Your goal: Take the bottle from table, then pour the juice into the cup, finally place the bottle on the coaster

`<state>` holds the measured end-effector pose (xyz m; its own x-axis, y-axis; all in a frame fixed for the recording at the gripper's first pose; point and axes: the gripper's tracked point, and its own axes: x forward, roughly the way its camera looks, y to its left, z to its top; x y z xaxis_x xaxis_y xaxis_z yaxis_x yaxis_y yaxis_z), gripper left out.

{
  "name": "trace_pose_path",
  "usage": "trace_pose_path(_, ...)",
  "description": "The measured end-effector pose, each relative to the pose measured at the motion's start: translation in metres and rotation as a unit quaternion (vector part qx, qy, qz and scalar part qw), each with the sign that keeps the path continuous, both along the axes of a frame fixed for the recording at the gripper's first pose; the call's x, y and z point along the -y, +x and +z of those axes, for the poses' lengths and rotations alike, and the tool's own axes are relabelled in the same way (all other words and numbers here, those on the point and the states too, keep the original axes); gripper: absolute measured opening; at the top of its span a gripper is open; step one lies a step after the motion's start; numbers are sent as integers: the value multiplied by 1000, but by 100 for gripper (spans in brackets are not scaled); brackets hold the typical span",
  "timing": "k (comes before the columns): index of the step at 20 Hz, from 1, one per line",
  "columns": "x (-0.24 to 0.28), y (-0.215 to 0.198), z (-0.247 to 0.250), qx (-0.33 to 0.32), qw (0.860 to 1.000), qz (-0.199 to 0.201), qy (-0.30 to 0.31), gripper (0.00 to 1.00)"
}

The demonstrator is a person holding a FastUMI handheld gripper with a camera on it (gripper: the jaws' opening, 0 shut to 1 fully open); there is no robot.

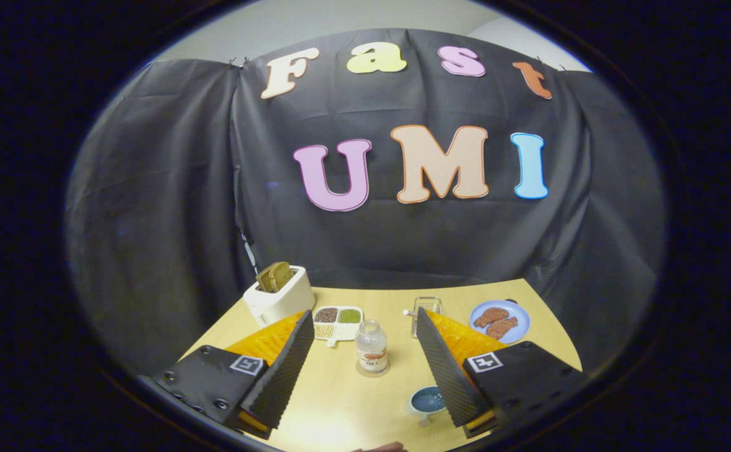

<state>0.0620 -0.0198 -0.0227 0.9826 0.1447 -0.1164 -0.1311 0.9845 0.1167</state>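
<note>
Bottle point(371, 346) stands on its coaster, between and beyond the wide-open tongs point(365, 351).

Bottle point(371, 346) seemingly on coaster point(373, 370), between parted fingers point(287, 370), beyond cup point(428, 400).

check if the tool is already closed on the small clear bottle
No, the tool stands open, its fingers spread wide either side of the small clear bottle, which sits untouched on the yellow wooden table.

Smooth matt wooden table point(340, 402), clear glossy plastic bottle point(371, 346), wire metal rack point(426, 307), ribbed tongs point(365, 370) pads point(283, 370), spread apart.
</note>
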Motion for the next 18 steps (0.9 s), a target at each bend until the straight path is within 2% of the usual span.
trace_pose_path(18,20,-21,-3,-17,1000,-8,3,100)
